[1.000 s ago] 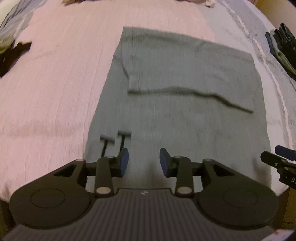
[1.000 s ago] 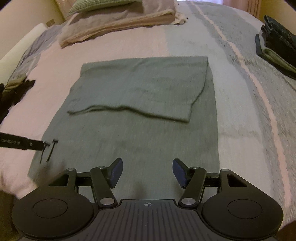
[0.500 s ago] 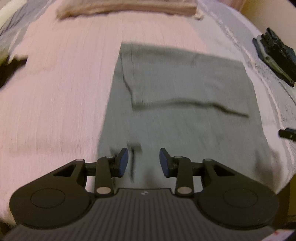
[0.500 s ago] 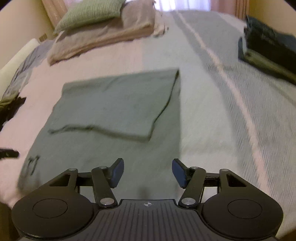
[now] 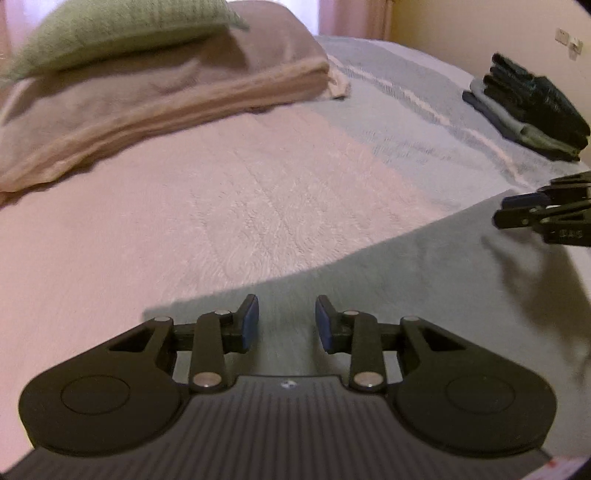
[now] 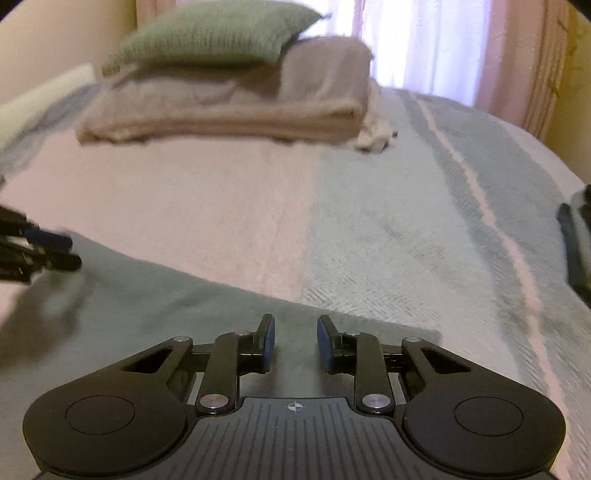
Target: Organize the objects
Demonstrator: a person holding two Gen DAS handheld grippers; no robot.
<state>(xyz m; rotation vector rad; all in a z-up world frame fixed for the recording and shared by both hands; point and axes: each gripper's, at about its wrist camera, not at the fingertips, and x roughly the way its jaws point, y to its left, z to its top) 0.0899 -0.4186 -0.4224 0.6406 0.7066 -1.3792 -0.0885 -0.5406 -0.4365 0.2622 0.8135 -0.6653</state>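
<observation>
A grey-green folded garment (image 5: 406, 280) lies flat on the bed, and it also shows in the right wrist view (image 6: 155, 306). My left gripper (image 5: 284, 321) is open and empty, low over the garment's far left corner. My right gripper (image 6: 293, 341) is open and empty, low over the garment's far right corner. Each gripper shows at the edge of the other's view: the right one (image 5: 546, 218) and the left one (image 6: 37, 251).
A folded beige blanket (image 5: 147, 107) with a green pillow (image 5: 110, 29) lies at the head of the bed. A stack of dark folded clothes (image 5: 532, 107) sits at the far right. The bedspread (image 6: 406, 221) is pink and grey-blue striped.
Both grippers have moved forward along the garment from its near edge to its far edge and dropped low. Both stayed open and empty.
</observation>
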